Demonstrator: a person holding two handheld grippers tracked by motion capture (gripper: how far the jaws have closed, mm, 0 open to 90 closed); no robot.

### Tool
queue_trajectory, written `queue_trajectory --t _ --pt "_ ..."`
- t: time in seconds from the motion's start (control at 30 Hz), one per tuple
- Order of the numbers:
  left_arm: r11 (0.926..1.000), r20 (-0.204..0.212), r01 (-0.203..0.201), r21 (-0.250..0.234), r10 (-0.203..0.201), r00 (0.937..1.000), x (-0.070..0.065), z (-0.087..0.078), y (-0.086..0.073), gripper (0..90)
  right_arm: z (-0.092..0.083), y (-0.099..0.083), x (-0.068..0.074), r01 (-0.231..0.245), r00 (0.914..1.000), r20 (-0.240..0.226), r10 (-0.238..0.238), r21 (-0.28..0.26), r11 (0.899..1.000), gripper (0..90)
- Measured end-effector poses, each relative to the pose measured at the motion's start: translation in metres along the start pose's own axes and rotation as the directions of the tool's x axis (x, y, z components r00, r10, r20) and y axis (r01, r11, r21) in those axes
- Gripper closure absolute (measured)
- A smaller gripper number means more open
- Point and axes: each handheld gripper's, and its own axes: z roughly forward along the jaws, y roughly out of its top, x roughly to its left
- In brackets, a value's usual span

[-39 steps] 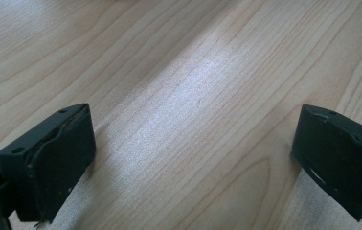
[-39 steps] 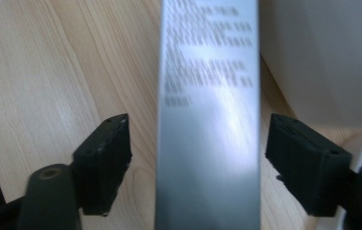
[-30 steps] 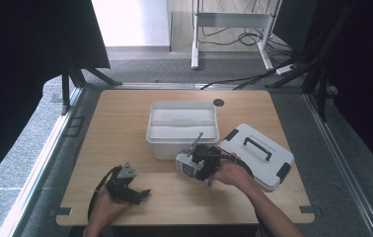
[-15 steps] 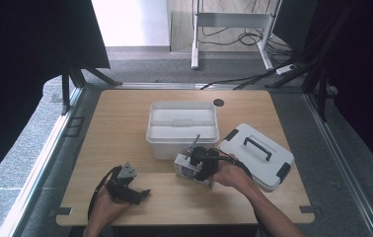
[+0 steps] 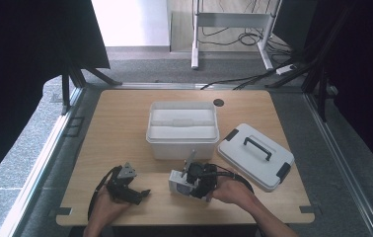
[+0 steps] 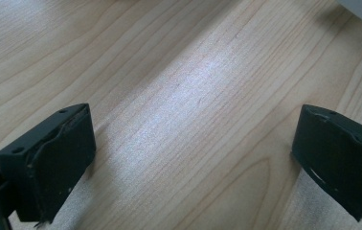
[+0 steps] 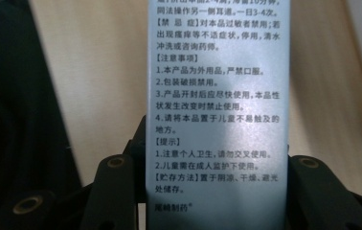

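A: What is getting cut off or lost here?

B: In the right gripper view the medicine box point(image 7: 217, 110) is running off the top and bottom edges, so its ends are staying hidden. The printed panel is showing clearly.

A: And the right gripper point(image 5: 190, 183)?

B: Its jaws are standing part-way closed, pressing both long sides of that slim, smooth white carton, near the table's point(image 5: 125, 123) front edge.

A: The left gripper point(image 5: 134, 193)?

B: It is resting wide open over bare wood grain, gripping nothing.

A: Beyond them?

B: A white plastic bin point(image 5: 182, 129) is sitting farther back, its handled lid point(image 5: 256, 155) lying to the right.
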Motion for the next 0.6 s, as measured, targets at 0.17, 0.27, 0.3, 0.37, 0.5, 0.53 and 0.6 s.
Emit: queue_trajectory --t 0.17,0.27,0.3,0.37,0.5,0.53,0.6 --pt "1.0000 0.001 -0.003 0.003 0.003 1.0000 0.000 0.000 0.000 0.9 0.003 -0.001 0.014 0.026 0.9996 -0.007 -0.026 0.003 1.000 54.7" --pt "1.0000 -0.001 -0.003 0.001 0.003 1.0000 0.000 0.000 0.000 0.9 0.006 -0.004 0.019 0.028 0.9996 -0.008 -0.028 0.003 1.000 54.6" --pt "1.0000 -0.001 -0.003 0.001 0.003 1.0000 0.000 0.000 0.000 0.9 0.008 -0.005 0.020 0.027 0.9996 -0.010 -0.027 0.002 1.000 54.6" --pt "1.0000 -0.001 -0.003 0.001 0.003 1.0000 0.000 0.000 0.000 0.9 0.011 -0.007 0.021 0.028 0.9995 -0.016 -0.028 0.003 1.000 54.4" --pt "1.0000 -0.001 -0.003 0.001 0.003 1.0000 0.000 0.000 0.000 0.9 0.012 -0.009 0.023 0.043 0.9990 -0.011 -0.043 0.008 0.999 51.0" --pt "1.0000 -0.001 -0.003 0.002 0.003 1.0000 0.000 0.000 0.000 1.0 0.010 -0.009 0.023 0.042 0.9991 -0.011 -0.042 -0.001 0.999 48.4" --pt "1.0000 -0.001 -0.003 0.002 0.003 1.0000 0.000 0.000 0.000 0.9 0.009 -0.009 0.023 0.044 0.9990 -0.013 -0.044 -0.003 0.999 47.7"
